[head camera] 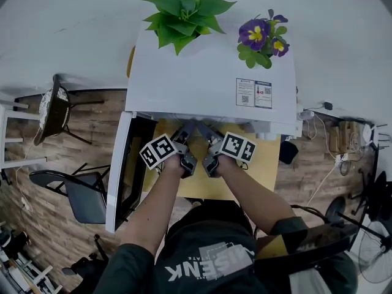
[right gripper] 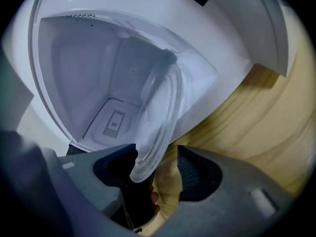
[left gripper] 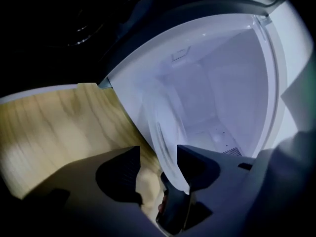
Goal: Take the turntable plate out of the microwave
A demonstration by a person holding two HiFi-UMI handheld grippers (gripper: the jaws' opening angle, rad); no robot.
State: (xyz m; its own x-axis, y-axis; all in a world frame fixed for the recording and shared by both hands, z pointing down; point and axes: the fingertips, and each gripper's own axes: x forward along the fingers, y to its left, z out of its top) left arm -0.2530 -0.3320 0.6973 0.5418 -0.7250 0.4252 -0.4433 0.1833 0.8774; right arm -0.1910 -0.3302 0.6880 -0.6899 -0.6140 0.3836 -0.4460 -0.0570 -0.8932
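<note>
Right now my left gripper (left gripper: 158, 158) and right gripper (right gripper: 157, 155) gape open around the turntable plate (left gripper: 165, 132) rim, unclamped. If I pull now, the glass could slip and crack on the microwave (head camera: 202, 72) floor.

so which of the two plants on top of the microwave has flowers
The plant at the head view's right, nearest the label sticker on the microwave: it has purple and yellow blooms. The other plant is only green leaves.
</note>
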